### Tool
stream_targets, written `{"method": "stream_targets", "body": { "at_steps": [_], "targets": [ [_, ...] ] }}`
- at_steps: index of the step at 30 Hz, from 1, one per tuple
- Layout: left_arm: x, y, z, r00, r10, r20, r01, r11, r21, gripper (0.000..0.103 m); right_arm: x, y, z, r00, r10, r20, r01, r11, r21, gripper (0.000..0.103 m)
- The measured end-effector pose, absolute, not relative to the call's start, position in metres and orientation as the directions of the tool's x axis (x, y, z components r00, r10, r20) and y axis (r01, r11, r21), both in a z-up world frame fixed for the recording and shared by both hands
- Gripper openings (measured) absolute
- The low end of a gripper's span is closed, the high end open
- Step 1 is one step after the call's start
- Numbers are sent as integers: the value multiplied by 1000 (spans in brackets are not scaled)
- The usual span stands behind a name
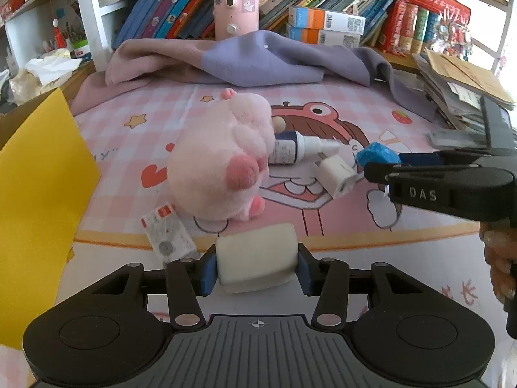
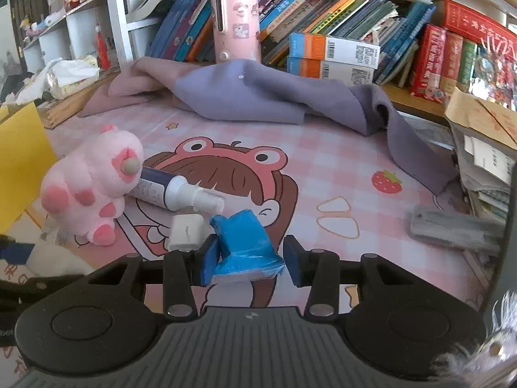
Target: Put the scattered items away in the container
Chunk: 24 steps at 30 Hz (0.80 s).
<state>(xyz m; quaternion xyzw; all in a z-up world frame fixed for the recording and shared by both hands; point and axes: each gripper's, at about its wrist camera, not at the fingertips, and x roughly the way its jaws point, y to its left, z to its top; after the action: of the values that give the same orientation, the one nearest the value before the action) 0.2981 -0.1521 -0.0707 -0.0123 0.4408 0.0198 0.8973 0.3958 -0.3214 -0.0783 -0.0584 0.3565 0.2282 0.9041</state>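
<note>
We have the left gripper closed on a cream rectangular foam-like block, its blue-padded fingers pressing both short sides, held just above the near edge of the pink cartoon-printed mat. The right gripper stands part open around a crumpled blue plastic-wrapped packet: the left finger touches it, the right finger stands a little apart, so we judge it not yet gripped. The packet looks light and crinkly, likely slippery, so we would close across its thicker near end. Just beyond it lie a small white plug adapter, rigid and smooth, and a white-nozzled spray bottle with a dark blue label, which could roll; both lie beside the fluffy pink plush toy, soft and best pinched at a limb. A clear sachet with a red patch lies flat at the near left, hard to get under. The yellow-lined cardboard box on the left is probably the container.
</note>
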Motion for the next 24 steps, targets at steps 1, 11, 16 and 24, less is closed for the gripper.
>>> {"method": "stream_targets", "body": {
  "at_steps": [1,11,16,24],
  "targets": [
    [295,-152,-69,613,21,-790,-41,999,-5,46,393,-322,-77,643,369,-671,-449,891,60,40],
    [259,-147,-42,666,-38,-745,24,999,-29,45,344,-333,-67,644,337,-687,-400,913,73,39],
    [238,-142,-29,706,-66,-705,78,997,-16,45,310,-331,-62,635,322,-702,-380,922,80,39],
    [204,-122,-17,727,-167,-666,166,984,-66,45,263,-311,-43,640,301,-707,-387,921,42,39]
  ]
}}
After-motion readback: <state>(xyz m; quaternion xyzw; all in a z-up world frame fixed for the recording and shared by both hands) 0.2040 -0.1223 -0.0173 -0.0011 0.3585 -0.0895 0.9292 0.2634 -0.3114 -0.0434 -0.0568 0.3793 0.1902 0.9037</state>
